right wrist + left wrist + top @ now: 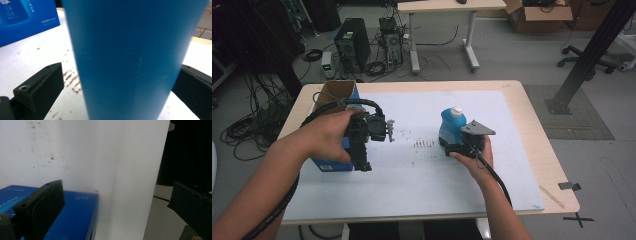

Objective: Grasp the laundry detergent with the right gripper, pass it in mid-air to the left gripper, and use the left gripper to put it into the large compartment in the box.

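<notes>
Blue bottle between the right hand-held gripper's spread jaws, seemingly not yet clamped.

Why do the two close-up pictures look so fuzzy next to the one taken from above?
The high view is fairly sharp and evenly lit. In the right gripper view the blue bottle sits so close between the jaws that it blurs. In the left gripper view the blue box and the white mat are soft, with a washed-out glare on the mat.
</notes>
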Demonstrator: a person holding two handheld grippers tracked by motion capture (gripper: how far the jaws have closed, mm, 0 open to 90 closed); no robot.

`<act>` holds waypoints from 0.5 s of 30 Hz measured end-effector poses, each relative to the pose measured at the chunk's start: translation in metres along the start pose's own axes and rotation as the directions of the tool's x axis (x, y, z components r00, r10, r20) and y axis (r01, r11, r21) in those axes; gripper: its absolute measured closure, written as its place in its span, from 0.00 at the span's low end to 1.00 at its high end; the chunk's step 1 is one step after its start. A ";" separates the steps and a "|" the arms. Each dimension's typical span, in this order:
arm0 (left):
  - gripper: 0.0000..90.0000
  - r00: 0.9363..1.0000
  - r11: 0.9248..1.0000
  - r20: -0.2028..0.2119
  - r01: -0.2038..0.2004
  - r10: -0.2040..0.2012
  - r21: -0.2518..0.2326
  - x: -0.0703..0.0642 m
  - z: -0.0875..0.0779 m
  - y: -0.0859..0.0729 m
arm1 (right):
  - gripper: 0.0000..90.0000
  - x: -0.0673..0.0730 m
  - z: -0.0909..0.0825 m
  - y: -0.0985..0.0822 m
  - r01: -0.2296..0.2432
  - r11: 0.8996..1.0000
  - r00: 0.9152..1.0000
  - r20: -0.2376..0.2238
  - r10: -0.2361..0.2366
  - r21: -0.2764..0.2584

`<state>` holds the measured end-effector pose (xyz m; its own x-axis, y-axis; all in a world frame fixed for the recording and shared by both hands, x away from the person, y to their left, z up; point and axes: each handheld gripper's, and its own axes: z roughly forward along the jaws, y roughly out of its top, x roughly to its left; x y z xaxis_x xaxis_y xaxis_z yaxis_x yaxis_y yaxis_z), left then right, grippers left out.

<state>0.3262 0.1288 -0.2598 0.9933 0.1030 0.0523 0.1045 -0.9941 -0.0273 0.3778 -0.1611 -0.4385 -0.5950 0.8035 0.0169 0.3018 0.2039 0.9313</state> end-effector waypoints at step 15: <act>0.00 1.000 1.000 0.000 -0.007 0.007 -0.006 0.002 0.001 0.002 | 0.11 0.001 0.000 0.001 0.012 1.000 1.000 0.007 -0.012 -0.028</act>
<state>0.3284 0.1274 -0.2606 0.9940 0.0964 0.0519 0.0977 -0.9950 -0.0221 0.3774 -0.1602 -0.4376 -0.5933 0.8050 0.0031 0.2733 0.1978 0.9414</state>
